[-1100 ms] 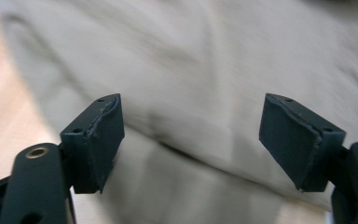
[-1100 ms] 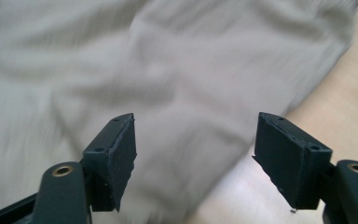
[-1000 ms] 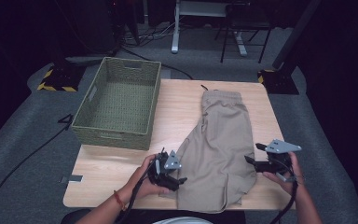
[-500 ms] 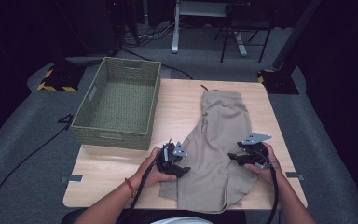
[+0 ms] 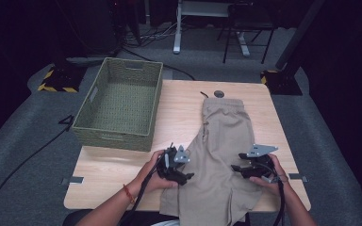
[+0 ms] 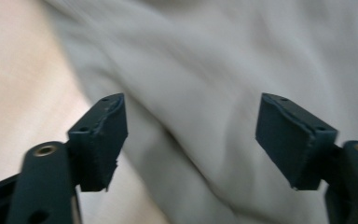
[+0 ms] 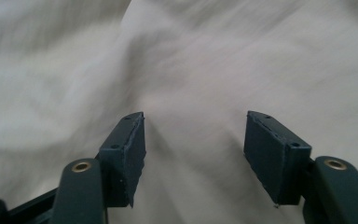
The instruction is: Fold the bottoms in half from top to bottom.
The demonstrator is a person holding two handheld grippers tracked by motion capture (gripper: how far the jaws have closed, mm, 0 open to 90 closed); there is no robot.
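A pair of khaki shorts (image 5: 224, 136) lies flat on the wooden table (image 5: 181, 110), waistband at the far end, legs hanging over the near edge. My left gripper (image 5: 185, 175) rests at the garment's left edge. Its jaws have just been opening and stand wide, with the khaki cloth (image 6: 205, 70) under and between them but not pinched. My right gripper (image 5: 237, 168) is over the right leg of the shorts. Its jaws have just been closing and still stand apart over the cloth (image 7: 242, 60), pads not pressing on it.
A green woven basket (image 5: 118, 106) with nothing in it stands at the table's far left. A small dark round disc (image 5: 218, 93) lies beyond the waistband. Cables trail from both grippers off the near edge. Bare wood lies between basket and shorts.
Both hands have come inward onto the shorts: the right gripper from beside the garment's right edge to over its right leg, the left gripper a little to the right onto the left edge.
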